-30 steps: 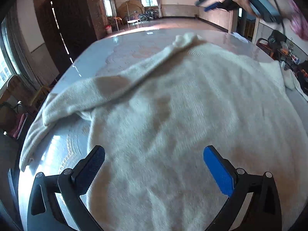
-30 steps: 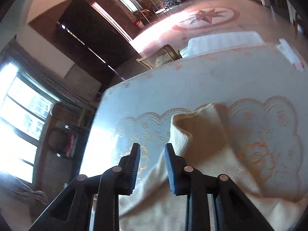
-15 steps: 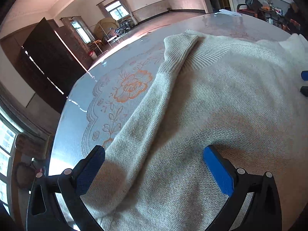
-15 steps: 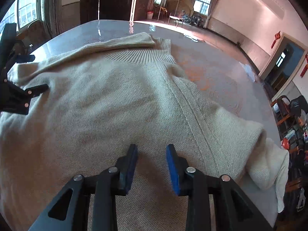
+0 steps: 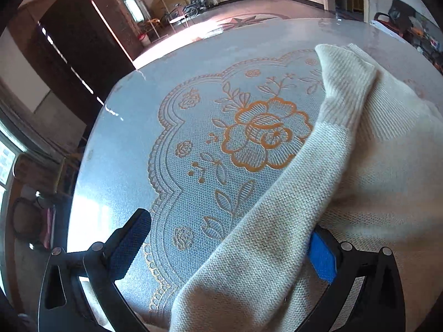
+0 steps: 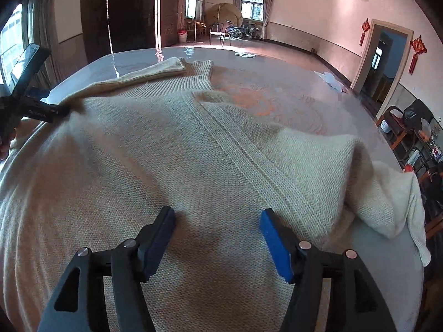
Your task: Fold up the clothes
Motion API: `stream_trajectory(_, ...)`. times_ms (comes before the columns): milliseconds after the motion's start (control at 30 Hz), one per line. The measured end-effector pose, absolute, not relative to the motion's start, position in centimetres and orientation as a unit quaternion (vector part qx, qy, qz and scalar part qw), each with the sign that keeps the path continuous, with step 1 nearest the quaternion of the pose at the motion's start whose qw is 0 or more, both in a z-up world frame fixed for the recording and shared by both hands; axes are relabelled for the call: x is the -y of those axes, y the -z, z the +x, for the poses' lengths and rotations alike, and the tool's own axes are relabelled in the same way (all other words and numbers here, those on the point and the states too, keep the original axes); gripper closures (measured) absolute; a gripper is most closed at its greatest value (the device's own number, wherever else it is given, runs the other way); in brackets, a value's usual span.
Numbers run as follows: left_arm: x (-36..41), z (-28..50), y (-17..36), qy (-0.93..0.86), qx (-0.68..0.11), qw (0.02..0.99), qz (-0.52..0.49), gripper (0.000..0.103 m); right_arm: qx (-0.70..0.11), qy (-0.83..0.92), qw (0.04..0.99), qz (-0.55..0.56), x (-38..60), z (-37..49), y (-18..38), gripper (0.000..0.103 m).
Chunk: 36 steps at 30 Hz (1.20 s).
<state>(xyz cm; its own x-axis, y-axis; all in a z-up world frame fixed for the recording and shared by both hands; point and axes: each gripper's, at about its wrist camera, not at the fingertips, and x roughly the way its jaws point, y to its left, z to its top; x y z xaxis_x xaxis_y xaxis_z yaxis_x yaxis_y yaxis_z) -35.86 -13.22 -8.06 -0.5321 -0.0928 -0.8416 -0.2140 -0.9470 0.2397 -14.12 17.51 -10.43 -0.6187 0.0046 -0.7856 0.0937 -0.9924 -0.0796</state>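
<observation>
**Soft knit, wide jaws: where I would take hold**

The cream sweater [image 6: 171, 149] lies spread over most of the table [image 5: 133, 127], its ribbed hem reaching toward the far edge and a bunched fold slumping near the right edge. One sleeve [image 5: 290, 193] runs along the sweater's left side, its ribbed cuff [image 5: 343, 83] lying at the hem, on the printed floral cloth [image 5: 257, 135].

My left gripper [image 5: 229, 246] has its jaws spread wide, straddling the sleeve; the knit drapes over the right-hand pad, but nothing is clamped. My right gripper [image 6: 218, 238] hangs over the sweater's body, jaws parted and holding nothing.

I judge this knit light, limp and stretchy. It will sag and drag wherever it is unsupported, and a pinch on a single layer will likely pull a peak rather than move the panel. The table looks glossy, so the cloth may slide when tugged. I would take the sleeve mid-length or at the firmer ribbed cuff, and grip the body at a seam or the ribbed hem.
</observation>
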Motion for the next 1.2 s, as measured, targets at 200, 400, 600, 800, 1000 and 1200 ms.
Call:
stream_trajectory(200,20.8,-37.7,8.0,-0.837,-0.143,-0.151,-0.506,0.0,-0.053,0.898,0.026,0.437,-17.9,-14.6,10.6,0.038)
stream_trajectory(400,20.4,-31.8,6.3,-0.863,-0.199,-0.185,-0.426,0.0,-0.055,0.898,0.021,0.436,-17.5,-14.5,10.5,0.035)
stream_trajectory(600,12.2,-23.9,4.3,-0.907,-0.153,-0.014,-0.393,0.0,-0.015,0.885,0.044,0.463,-18.7,-16.0,8.0,0.037)
stream_trajectory(800,4.0,-22.8,6.6,-0.888,-0.209,0.031,-0.408,0.0,-0.03,0.867,0.025,0.497,-19.3,-20.8,6.2,0.036)
stream_trajectory(1000,5.1,-20.1,8.1,-0.896,-0.212,0.023,-0.39,0.0,-0.045,0.843,0.03,0.534,-21.6,-19.6,9.0,0.034)
stream_trajectory(1200,7.5,-15.9,7.6,-0.888,-0.216,0.067,-0.399,0.0,-0.1,0.784,0.1,0.604,-21.0,-16.2,8.7,0.034)
